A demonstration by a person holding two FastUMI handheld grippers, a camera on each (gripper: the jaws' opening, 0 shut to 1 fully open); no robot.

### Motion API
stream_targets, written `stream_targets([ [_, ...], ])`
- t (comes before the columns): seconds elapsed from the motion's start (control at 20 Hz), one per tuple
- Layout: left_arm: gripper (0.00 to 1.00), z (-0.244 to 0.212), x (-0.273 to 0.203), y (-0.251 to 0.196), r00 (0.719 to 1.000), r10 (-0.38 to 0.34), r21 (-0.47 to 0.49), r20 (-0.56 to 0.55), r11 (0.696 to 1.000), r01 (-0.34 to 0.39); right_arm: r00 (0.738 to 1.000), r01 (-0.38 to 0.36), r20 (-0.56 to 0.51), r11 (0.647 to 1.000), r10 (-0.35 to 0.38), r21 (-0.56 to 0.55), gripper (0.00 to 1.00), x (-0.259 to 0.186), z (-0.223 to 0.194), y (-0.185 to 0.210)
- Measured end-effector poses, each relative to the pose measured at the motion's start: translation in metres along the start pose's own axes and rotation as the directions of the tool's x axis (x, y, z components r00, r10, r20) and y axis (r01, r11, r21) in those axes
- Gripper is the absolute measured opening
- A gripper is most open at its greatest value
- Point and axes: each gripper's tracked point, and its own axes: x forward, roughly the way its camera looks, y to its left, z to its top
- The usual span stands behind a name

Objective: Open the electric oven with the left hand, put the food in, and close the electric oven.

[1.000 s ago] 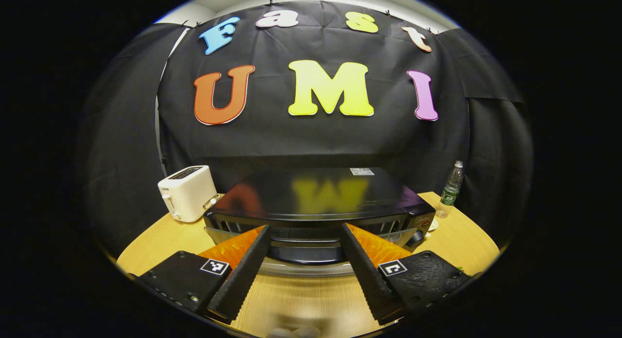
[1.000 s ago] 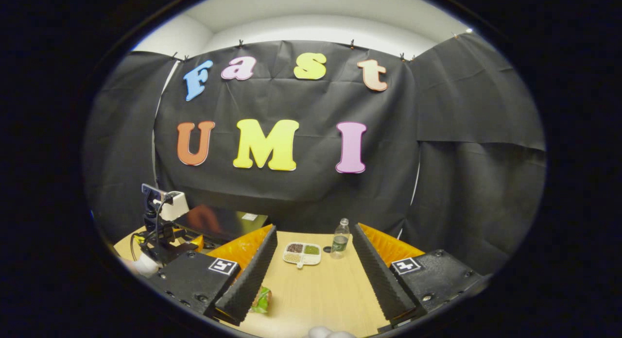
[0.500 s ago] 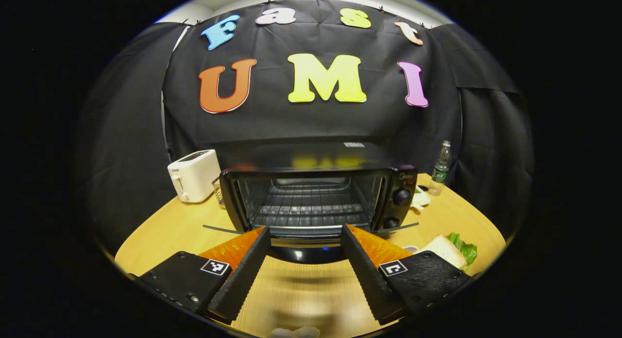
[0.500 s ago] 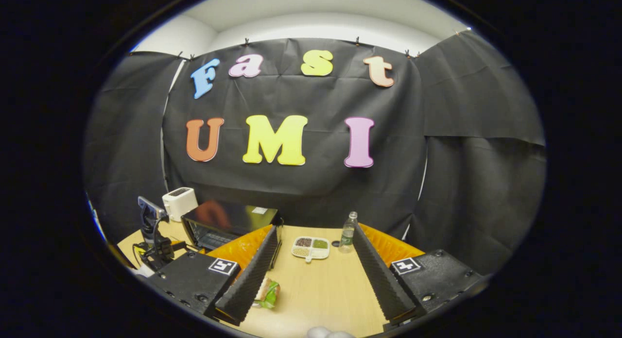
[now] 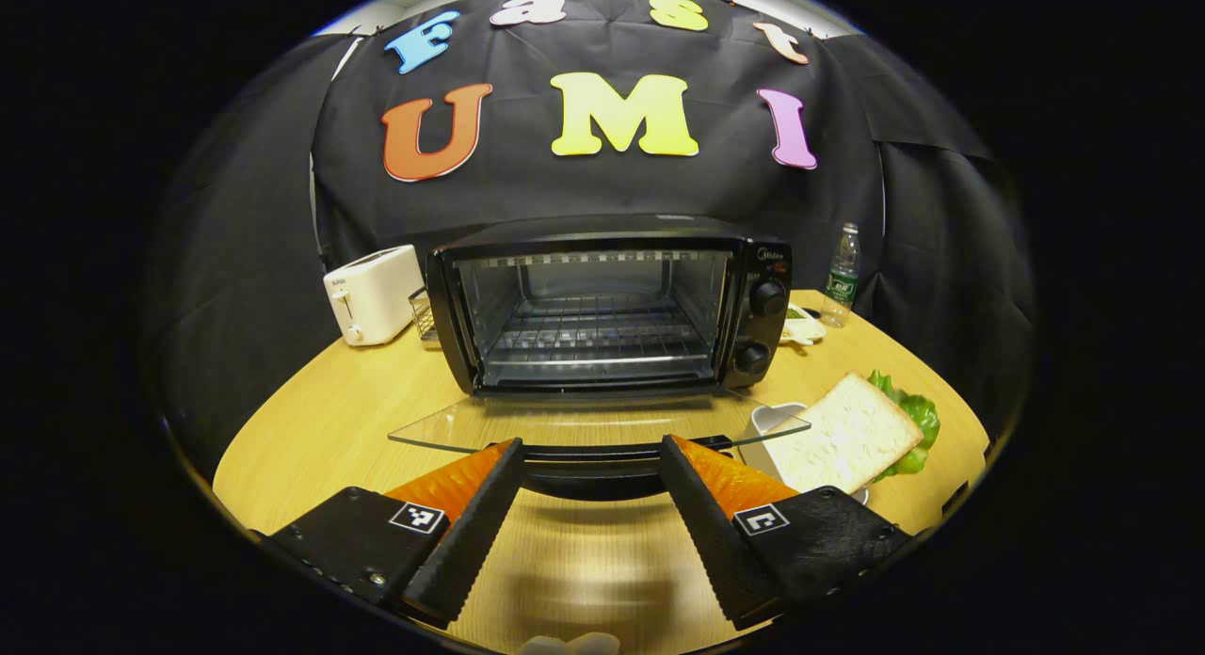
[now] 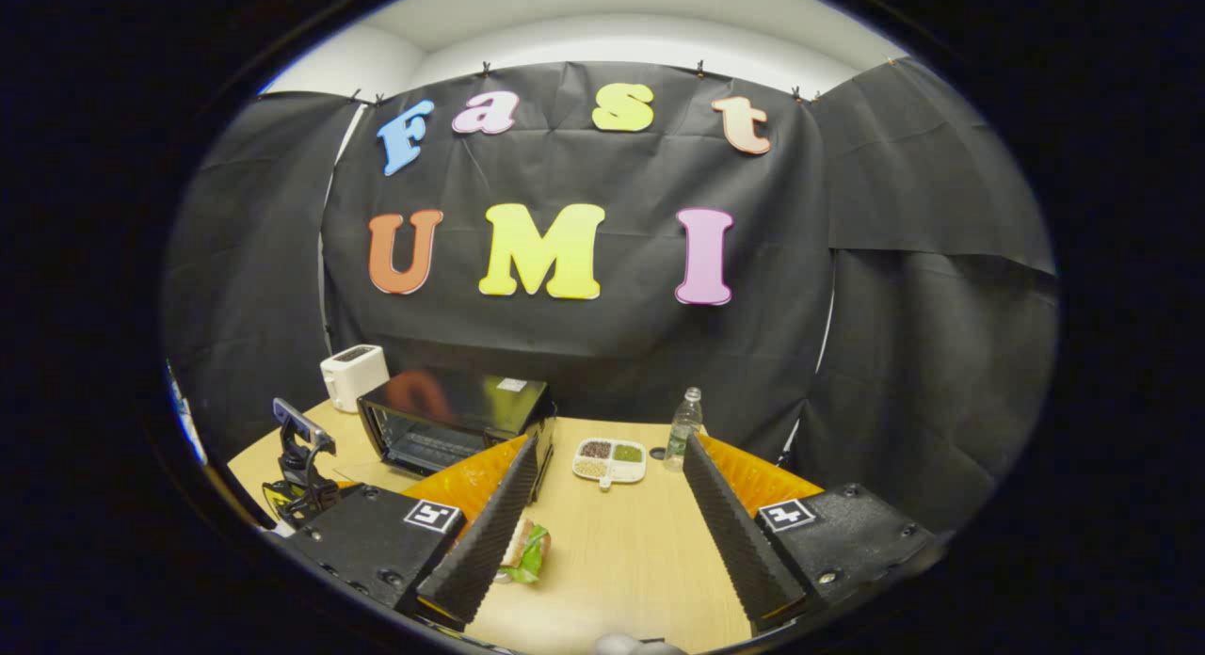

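Both tools open; sandwich [image 5: 852, 434] right of left tool [image 5: 590, 467].

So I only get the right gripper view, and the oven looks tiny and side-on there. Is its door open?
Observer: Yes. In the left gripper view the oven faces the camera and its glass door lies folded down flat.
Visitor: Anything inside?
Observer: No food; the rack is bare.
Visitor: And what is the other gripper doing?
Observer: The left gripper is open, with the door's black handle between its fingers.
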Motion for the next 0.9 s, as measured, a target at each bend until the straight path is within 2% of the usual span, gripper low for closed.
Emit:
stream_targets([
  [0.45, 0.94, -0.060, 0.014, -0.001, 0.994, -0.018, -0.015, -0.106, 1.000, 0.016, 0.998, 0.009, -0.068, 1.000, -0.009, 0.000, 0.96, 0.001, -0.036, -0.001],
  [0.7, 0.94, -0.051, 0.011, -0.001, 0.996, -0.012, 0.000, -0.084, 1.000, 0.012, 0.996, 0.006, -0.085, 1.000, -0.005, 0.003, 0.96, 0.005, -0.042, 0.000],
  [0.9, 0.96, -0.019, -0.011, 0.012, 1.000, 0.002, -0.024, -0.018, 1.000, -0.002, 0.995, -0.013, -0.102, 1.000, 0.014, 0.003, 0.96, 0.012, -0.050, 0.004],
])
